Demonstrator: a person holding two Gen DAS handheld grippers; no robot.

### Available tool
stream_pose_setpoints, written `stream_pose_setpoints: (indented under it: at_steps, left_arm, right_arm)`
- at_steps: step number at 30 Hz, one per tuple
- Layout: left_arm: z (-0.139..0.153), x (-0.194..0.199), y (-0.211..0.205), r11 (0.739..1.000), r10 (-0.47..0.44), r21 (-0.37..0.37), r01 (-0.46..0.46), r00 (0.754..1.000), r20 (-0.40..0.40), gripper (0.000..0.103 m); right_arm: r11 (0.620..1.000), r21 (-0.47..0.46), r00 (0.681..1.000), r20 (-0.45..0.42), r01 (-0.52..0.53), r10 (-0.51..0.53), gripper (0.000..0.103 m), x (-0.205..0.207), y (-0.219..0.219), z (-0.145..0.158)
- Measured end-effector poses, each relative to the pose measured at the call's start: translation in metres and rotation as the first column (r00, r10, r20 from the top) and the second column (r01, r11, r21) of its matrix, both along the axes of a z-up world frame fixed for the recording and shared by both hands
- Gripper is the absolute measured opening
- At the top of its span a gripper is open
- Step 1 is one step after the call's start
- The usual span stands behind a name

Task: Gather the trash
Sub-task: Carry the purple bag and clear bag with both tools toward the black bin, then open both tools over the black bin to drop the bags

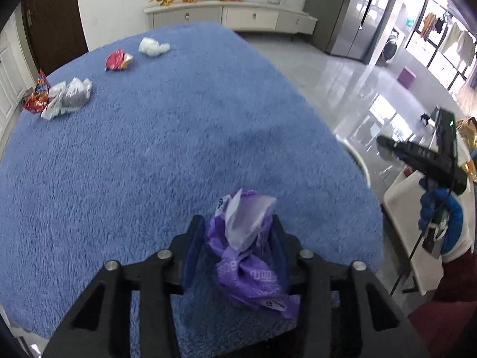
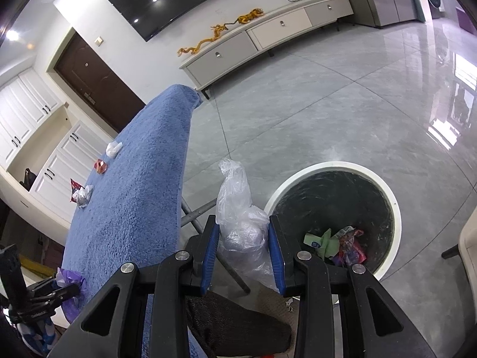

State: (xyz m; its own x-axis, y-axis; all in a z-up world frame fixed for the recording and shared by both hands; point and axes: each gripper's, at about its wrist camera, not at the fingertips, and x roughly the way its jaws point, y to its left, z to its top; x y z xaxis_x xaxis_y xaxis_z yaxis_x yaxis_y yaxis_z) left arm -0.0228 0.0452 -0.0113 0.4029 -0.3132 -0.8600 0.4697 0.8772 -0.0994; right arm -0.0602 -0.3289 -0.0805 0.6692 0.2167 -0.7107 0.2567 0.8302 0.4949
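Blue blanket (image 1: 179, 155); purple wrapper (image 1: 247, 253) between left fingers (image 1: 193, 250).

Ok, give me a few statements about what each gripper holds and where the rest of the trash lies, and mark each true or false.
1. The left gripper is shut on a purple wrapper. True.
2. The right gripper is open and holds nothing. False: its fingers pinch a clear plastic bag.
3. The trash bin already has wrappers inside. True.
4. The bin stands on the blue cloth. False: it stands on the grey floor beside the table.
5. Several crumpled pieces lie at the cloth's far side, among them a white wad. True.
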Motion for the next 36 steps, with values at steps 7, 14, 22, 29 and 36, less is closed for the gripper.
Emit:
stream_pose_setpoints:
  at_steps: [7, 14, 22, 29, 36]
  left_arm:
    - [0.030, 0.021, -0.051, 0.990, -0.101, -0.095, 0.105, 0.994, 0.050, 0.038]
    - [0.042, 0.043, -0.153, 0.948, -0.257, -0.178, 0.264, 0.965, 0.061, 0.039]
    - [0.024, 0.073, -0.243, 0.916, -0.331, -0.242, 0.321, 0.944, 0.001, 0.047]
    - [0.011, 0.086, -0.272, 0.903, -0.345, -0.299, 0.308, 0.935, -0.078, 0.058]
    - [0.018, 0.080, -0.250, 0.927, -0.288, -0.263, 0.269, 0.957, -0.035, 0.058]
  right_arm:
    - [1.000, 0.004, 1.000, -0.014, 0.026, -0.026, 0.033, -0.004, -0.010, -0.008]
    - [0.998, -0.004, 0.997, -0.038, 0.066, -0.066, 0.034, -0.002, -0.027, -0.016]
    - [0.993, -0.032, 0.991, -0.062, 0.117, -0.119, 0.041, 0.010, -0.050, -0.027]
    - [0.982, -0.063, 0.977, -0.101, 0.180, -0.186, 0.057, 0.005, -0.063, -0.036]
    - [0.976, -0.066, 0.972, -0.100, 0.206, -0.212, 0.058, -0.010, -0.062, -0.030]
